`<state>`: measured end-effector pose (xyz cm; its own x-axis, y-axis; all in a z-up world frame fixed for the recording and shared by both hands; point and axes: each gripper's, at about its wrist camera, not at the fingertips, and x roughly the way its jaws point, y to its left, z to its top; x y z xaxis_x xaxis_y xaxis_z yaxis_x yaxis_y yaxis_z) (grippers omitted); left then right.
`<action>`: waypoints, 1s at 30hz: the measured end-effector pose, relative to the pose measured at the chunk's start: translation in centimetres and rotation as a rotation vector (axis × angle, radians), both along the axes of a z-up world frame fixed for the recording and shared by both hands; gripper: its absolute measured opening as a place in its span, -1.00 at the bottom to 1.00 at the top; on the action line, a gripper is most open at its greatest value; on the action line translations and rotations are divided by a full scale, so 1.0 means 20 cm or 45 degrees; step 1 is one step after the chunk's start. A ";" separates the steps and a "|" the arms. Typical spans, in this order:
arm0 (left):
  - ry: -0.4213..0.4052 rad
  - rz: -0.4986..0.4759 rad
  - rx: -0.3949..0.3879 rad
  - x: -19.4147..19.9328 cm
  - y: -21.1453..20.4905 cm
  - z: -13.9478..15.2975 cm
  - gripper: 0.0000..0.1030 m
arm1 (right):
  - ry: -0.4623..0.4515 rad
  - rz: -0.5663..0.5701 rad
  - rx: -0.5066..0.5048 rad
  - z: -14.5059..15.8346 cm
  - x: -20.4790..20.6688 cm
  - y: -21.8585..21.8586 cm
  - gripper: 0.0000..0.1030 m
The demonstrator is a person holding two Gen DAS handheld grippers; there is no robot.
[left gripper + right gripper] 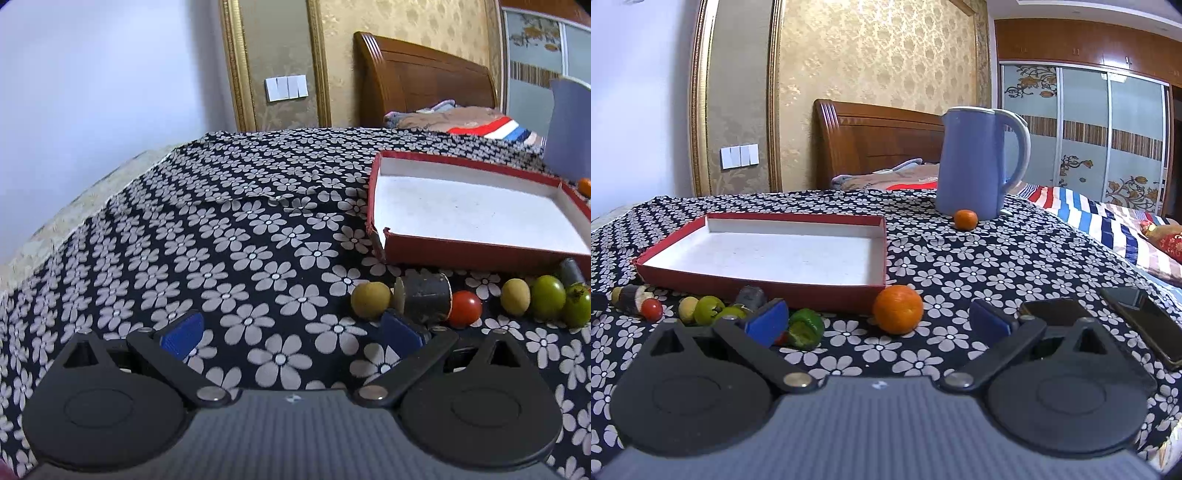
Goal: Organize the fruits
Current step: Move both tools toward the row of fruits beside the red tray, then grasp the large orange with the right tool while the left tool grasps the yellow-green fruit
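Right wrist view: bright orange (898, 309) (round, dimpled) beside red tray (761, 275); both grippers' fingers spread apart.

Place: home bedroom
Bed: wooden headboard (879, 136), striped bedding (1082, 214)
Storage: wardrobe (1082, 136) with sliding patterned panels
Walls: gold damask wallpaper (871, 55), gilt frame moulding (774, 96), switch plate (739, 156)
Household items: blue electric kettle (979, 162), floral cloth (979, 258)

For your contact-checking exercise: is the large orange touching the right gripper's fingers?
Apart. The right wrist view shows the large orange ahead of the open right gripper, with flowered cloth visible between it and either blue fingertip.
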<state>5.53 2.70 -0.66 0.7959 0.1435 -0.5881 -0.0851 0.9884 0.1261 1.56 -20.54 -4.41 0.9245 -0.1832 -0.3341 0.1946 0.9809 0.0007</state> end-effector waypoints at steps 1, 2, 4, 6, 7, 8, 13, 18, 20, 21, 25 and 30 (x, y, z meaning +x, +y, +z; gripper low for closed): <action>0.006 0.005 0.011 0.01 -0.01 0.00 1.00 | -0.001 0.003 -0.002 0.00 0.00 0.00 1.00; 0.009 0.005 0.018 0.02 -0.01 -0.01 1.00 | -0.003 0.002 -0.006 0.00 0.00 0.01 1.00; 0.020 -0.015 0.025 0.04 -0.02 -0.01 1.00 | -0.011 -0.003 -0.017 0.01 0.00 0.01 1.00; 0.050 -0.019 0.040 0.07 -0.05 -0.03 1.00 | -0.016 -0.003 -0.019 0.01 -0.01 0.01 1.00; 0.054 -0.029 0.038 0.08 -0.06 -0.03 1.00 | -0.019 -0.002 -0.017 0.01 -0.01 0.01 1.00; 0.049 -0.035 0.036 0.08 -0.07 -0.03 1.00 | -0.021 -0.001 -0.016 0.02 -0.01 0.01 1.00; 0.041 -0.035 0.090 0.10 -0.11 -0.05 1.00 | -0.021 -0.001 -0.027 0.01 0.00 0.01 1.00; 0.079 -0.031 -0.029 0.15 -0.03 -0.06 1.00 | -0.029 0.007 -0.029 0.02 0.00 0.00 1.00; 0.075 -0.040 -0.026 0.15 -0.04 -0.07 1.00 | -0.021 0.005 -0.040 0.02 0.02 0.00 1.00; 0.069 -0.048 -0.018 0.15 -0.05 -0.07 1.00 | -0.014 0.007 -0.040 0.02 0.02 -0.01 1.00; 0.071 -0.038 -0.013 0.16 -0.06 -0.07 0.99 | 0.027 0.012 -0.044 -0.01 0.05 -0.04 1.00; 0.076 -0.031 -0.022 0.18 -0.06 -0.08 0.99 | 0.090 0.012 -0.074 -0.02 0.10 -0.11 0.95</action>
<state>9.14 1.51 -2.19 0.7623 0.1141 -0.6371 -0.0539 0.9921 0.1132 3.62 -22.65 -4.84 0.9009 -0.1957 -0.3874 0.1830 0.9806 -0.0699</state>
